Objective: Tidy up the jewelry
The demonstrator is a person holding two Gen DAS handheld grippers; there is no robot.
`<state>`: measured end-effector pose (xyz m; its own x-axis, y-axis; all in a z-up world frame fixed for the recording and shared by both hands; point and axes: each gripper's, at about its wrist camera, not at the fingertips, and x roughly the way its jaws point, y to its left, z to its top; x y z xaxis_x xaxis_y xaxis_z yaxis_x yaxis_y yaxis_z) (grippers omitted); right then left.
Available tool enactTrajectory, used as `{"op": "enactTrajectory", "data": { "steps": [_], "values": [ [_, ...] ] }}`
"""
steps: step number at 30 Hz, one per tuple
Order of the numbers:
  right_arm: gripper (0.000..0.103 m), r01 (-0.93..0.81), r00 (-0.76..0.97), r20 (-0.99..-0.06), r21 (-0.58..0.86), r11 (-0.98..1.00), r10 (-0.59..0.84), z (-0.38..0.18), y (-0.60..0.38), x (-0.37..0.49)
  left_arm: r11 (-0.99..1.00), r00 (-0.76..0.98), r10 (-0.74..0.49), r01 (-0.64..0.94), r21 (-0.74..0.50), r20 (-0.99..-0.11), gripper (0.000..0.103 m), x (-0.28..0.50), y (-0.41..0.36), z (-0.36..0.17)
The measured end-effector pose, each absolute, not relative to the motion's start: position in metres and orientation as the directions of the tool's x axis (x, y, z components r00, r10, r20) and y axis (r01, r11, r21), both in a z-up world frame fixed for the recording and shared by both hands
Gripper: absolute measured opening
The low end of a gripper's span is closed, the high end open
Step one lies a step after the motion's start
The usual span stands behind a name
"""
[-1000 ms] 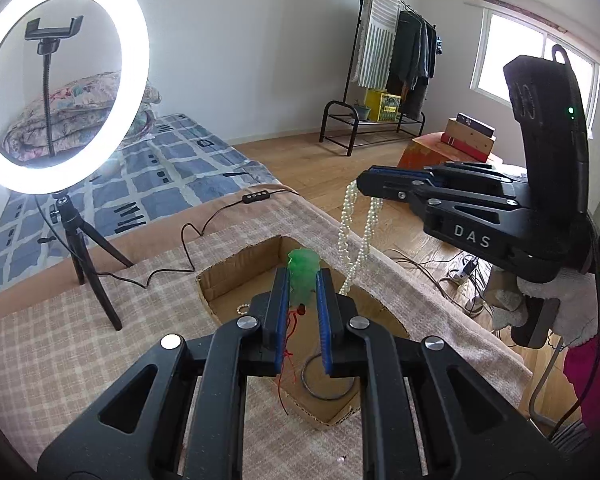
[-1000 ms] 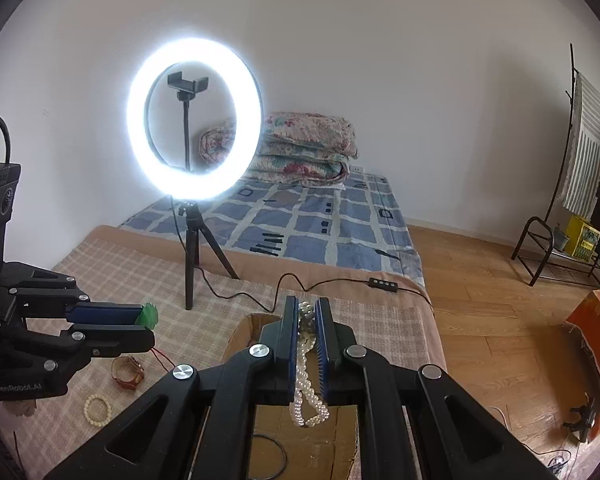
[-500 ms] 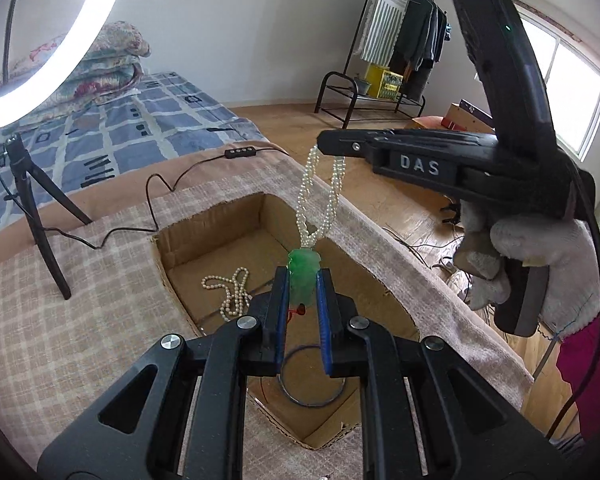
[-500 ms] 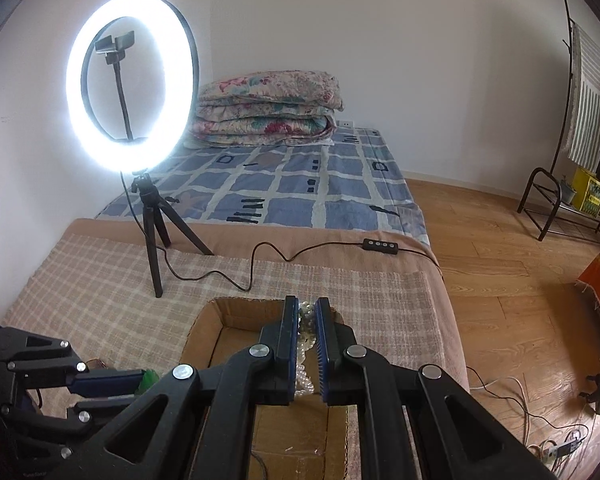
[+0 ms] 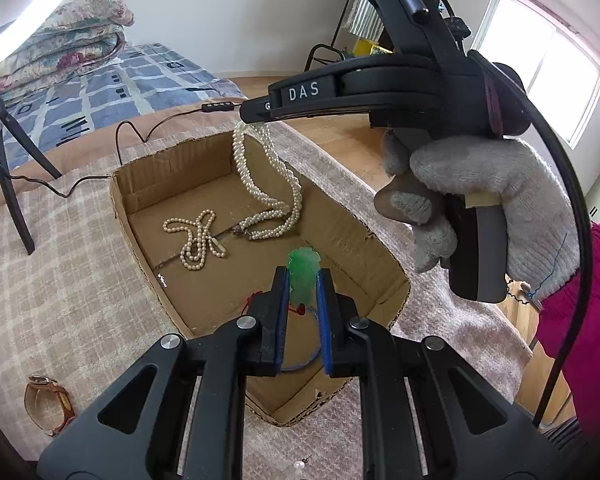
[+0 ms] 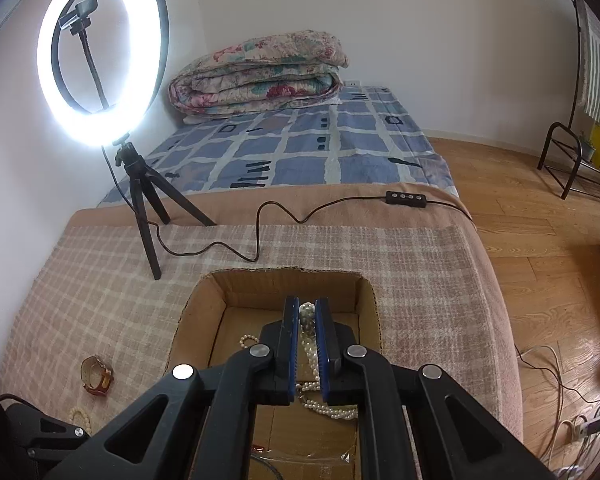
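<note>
My left gripper points steeply down over the near end of the cardboard box, its blue pads pinched onto a green pendant that sticks out past the fingertips above the box floor. My right gripper comes in over the same box from the right, also tipped downward, jaws nearly together and clamped on a twisted pearl necklace that hangs from its tips, with the lower loop lying on the box floor. The right hand, in a grey knitted glove, wraps the right gripper's handle above the box's right wall, a pink sleeve behind it.
</note>
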<state>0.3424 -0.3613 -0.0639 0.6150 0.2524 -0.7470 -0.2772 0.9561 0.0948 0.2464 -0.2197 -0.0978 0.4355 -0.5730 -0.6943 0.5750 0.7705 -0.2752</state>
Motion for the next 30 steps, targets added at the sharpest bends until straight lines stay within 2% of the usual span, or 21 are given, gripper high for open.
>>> {"op": "enactTrajectory", "data": {
  "steps": [3, 5, 6, 7, 8, 10, 12, 16, 30],
  "values": [
    [0.007, -0.277, 0.614, -0.746, 0.099, 0.956, 0.255, -0.065, -0.36, 0.342, 0.759, 0.426, -0.588, 0.584, -0.287, -0.688, 0.012, 0.245, -0.22, -0.097],
    [0.019, -0.274, 0.616, -0.743, 0.107, 0.956, 0.26, -0.065, -0.361, 0.343, 0.757, 0.422, -0.589, 0.588, -0.287, -0.689, 0.016, 0.243, -0.221, -0.096],
    [0.032, -0.273, 0.618, -0.74, 0.115, 0.955, 0.266, -0.065, -0.361, 0.342, 0.759, 0.424, -0.586, 0.587, -0.284, -0.69, 0.036, 0.243, -0.221, -0.095],
    [0.043, -0.268, 0.623, -0.737, 0.115, 0.957, 0.263, -0.064, -0.361, 0.342, 0.757, 0.427, -0.589, 0.588, -0.283, -0.687, 0.048, 0.242, -0.221, -0.095],
    [0.049, -0.259, 0.629, -0.735, 0.11, 0.96, 0.254, -0.062, -0.361, 0.341, 0.758, 0.435, -0.589, 0.59, -0.279, -0.681, 0.064, 0.241, -0.22, -0.094],
    [0.086, -0.227, 0.656, -0.724, 0.084, 0.97, 0.216, -0.058, -0.361, 0.338, 0.762, 0.45, -0.583, 0.593, -0.262, -0.676, 0.066, 0.239, -0.22, -0.092],
    [0.099, -0.194, 0.691, -0.702, 0.053, 0.979, 0.175, -0.05, -0.362, 0.334, 0.766, 0.447, -0.574, 0.589, -0.257, -0.686, 0.066, 0.239, -0.219, -0.093],
    [0.103, -0.165, 0.705, -0.693, 0.044, 0.985, 0.149, -0.041, -0.363, 0.331, 0.772, 0.445, -0.568, 0.58, -0.26, -0.693, 0.066, 0.237, -0.215, -0.092],
    [0.103, -0.117, 0.748, -0.655, 0.031, 0.993, 0.108, -0.002, -0.364, 0.289, 0.798, 0.493, -0.543, 0.554, -0.235, -0.68, 0.066, 0.21, -0.173, -0.063]
  ]
}}
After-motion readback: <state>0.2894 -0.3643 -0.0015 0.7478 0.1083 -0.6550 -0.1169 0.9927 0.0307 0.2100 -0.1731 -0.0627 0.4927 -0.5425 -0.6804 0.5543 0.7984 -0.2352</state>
